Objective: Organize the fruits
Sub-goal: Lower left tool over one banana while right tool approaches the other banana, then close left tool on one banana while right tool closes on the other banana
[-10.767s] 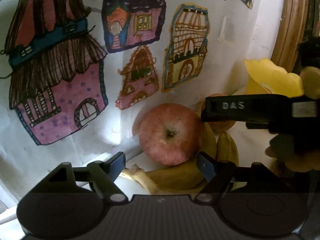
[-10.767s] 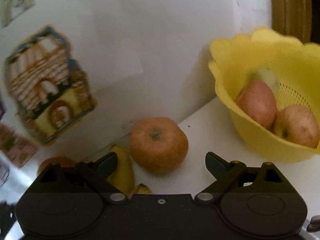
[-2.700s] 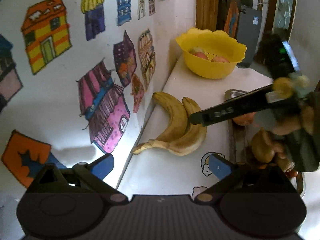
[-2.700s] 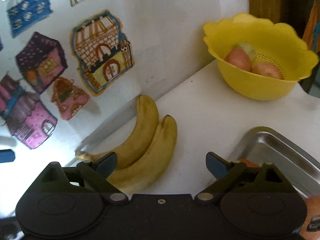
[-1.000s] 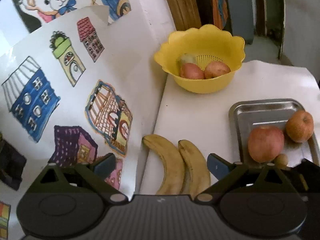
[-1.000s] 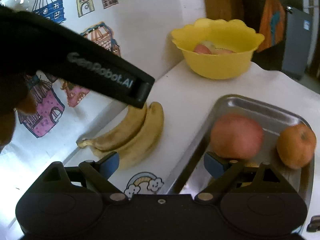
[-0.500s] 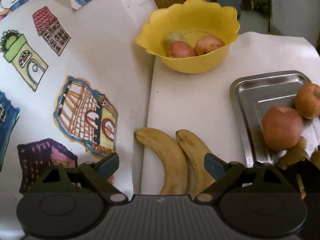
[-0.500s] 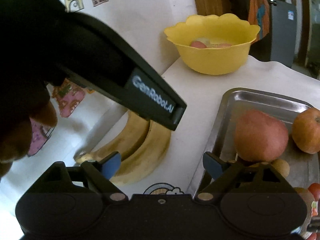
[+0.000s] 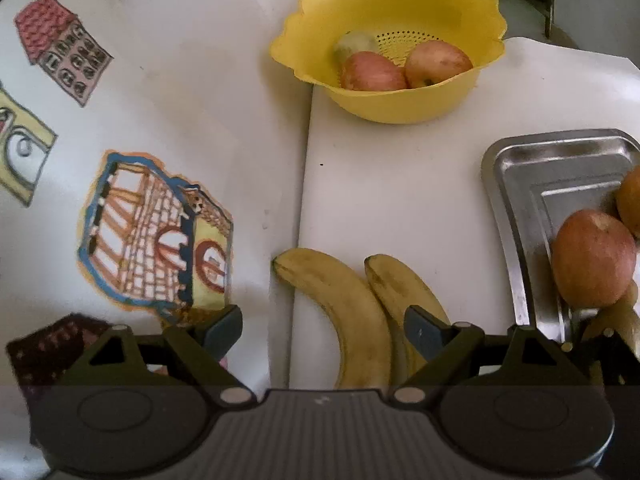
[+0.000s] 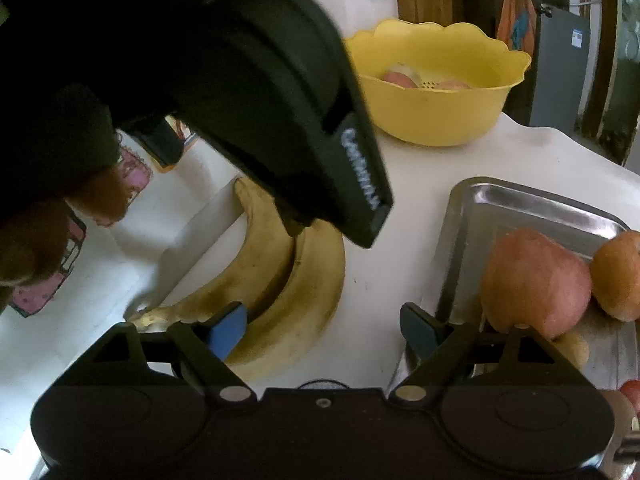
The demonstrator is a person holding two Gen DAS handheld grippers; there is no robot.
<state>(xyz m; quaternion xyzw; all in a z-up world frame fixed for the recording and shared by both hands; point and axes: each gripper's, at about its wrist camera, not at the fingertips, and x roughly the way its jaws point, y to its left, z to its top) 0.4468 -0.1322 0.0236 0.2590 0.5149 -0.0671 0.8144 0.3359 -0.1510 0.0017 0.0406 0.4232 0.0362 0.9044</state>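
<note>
Left wrist view: the bananas [image 9: 360,312] lie side by side on the white surface [image 9: 392,196], right against the wall, probably the last loose fruit since the apples already sit in the bowl [image 9: 384,36] and tray [image 9: 520,184]. The left gripper [image 9: 322,328] has its jaws wide but closing, empty, with the bananas between and just below them.

Right wrist view: the right gripper [image 10: 322,328] is also closing, gripping nothing; the bananas [image 10: 280,280] sit by its left jaw.
</note>
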